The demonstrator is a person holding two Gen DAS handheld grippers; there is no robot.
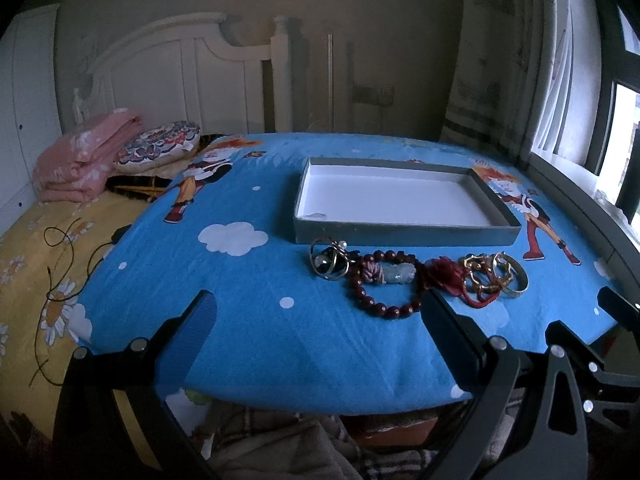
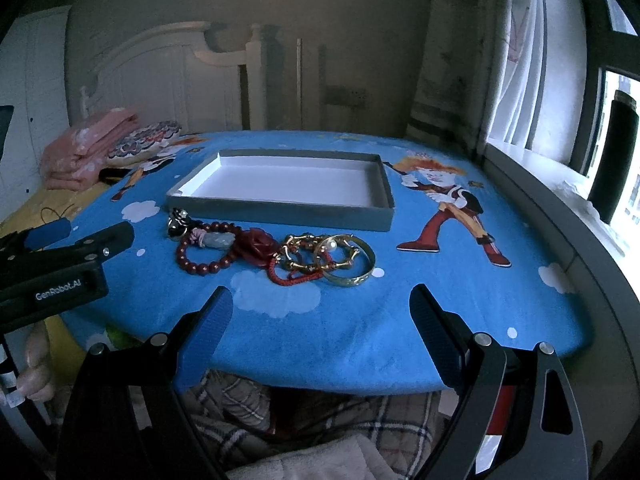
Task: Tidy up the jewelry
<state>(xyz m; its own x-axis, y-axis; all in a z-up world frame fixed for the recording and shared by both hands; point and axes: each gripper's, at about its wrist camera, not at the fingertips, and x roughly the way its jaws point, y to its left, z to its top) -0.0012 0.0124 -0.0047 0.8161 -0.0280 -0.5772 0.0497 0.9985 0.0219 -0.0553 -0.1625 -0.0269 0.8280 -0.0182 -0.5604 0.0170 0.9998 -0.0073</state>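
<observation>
A shallow grey box [image 1: 404, 233] [image 2: 280, 216] with a white bare floor lies on the blue cartoon cloth. In front of it is a row of jewelry: a dark ring-shaped piece with pearls [image 1: 330, 261] [image 2: 179, 222], a dark red bead bracelet [image 1: 370, 300] [image 2: 200, 266] with a pale stone, a red carved flower on red cord [image 1: 446, 276] [image 2: 256, 250], gold chain bangles [image 1: 482, 276] [image 2: 308, 258] and a gold band bangle [image 1: 516, 280] [image 2: 354, 276]. My left gripper [image 1: 318, 314] hangs open just short of the beads. My right gripper [image 2: 322, 306] is open near the bangles.
The cloth-covered table [image 1: 260, 340] [image 2: 460, 312] stands beside a bed with a yellow sheet [image 1: 28, 280], folded pink blanket [image 1: 80, 156] and round cushion [image 1: 160, 148]. A window sill [image 2: 560, 208] runs along the right. A hand [image 2: 38, 376] holds the left gripper's body [image 2: 52, 276].
</observation>
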